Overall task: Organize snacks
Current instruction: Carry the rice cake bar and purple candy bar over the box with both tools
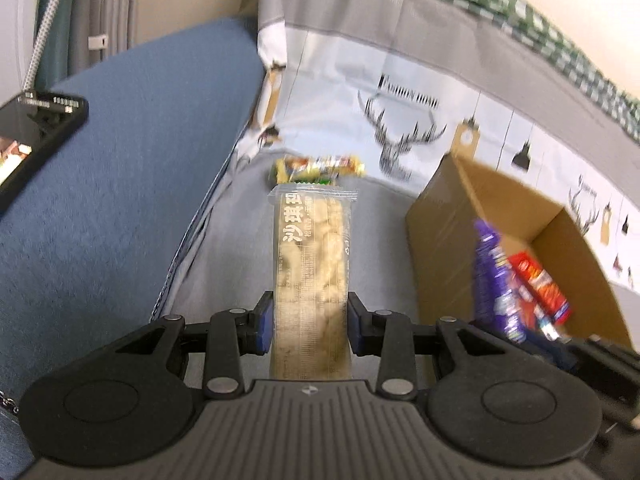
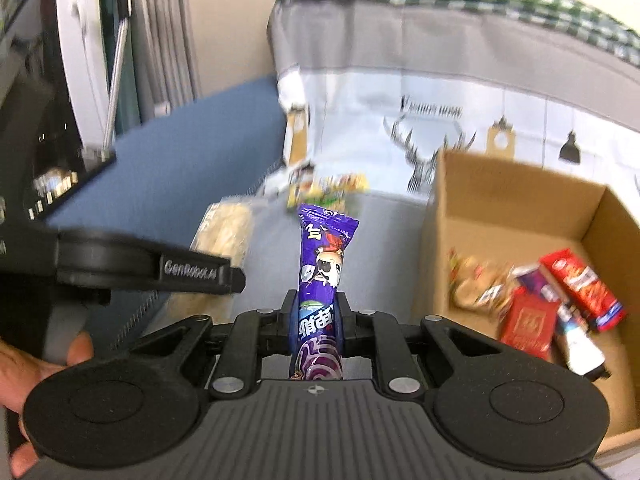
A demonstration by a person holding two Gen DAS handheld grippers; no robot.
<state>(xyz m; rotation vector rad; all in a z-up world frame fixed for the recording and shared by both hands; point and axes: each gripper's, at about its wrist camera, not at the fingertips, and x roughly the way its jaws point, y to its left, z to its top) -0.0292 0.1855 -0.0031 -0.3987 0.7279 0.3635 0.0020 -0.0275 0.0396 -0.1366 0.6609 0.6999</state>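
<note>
My left gripper (image 1: 311,322) is shut on a long clear packet of beige puffed snack (image 1: 311,256), which sticks out forward above the grey bed cover. My right gripper (image 2: 316,316) is shut on a purple snack packet (image 2: 322,276) standing up between its pads. The same purple packet (image 1: 494,276) shows at the right in the left wrist view, beside the cardboard box (image 1: 444,240). The beige packet (image 2: 224,236) appears at the left of the right wrist view, behind the other gripper's body. A yellow-green snack packet (image 1: 320,168) lies on the cover farther ahead.
The open cardboard box (image 2: 516,204) to the right holds red packets (image 2: 580,284) and several other snacks. A blue cushion (image 1: 132,152) lies left. A dark phone (image 1: 36,136) on a stand sits at the far left. A hand (image 2: 36,364) holds the left gripper.
</note>
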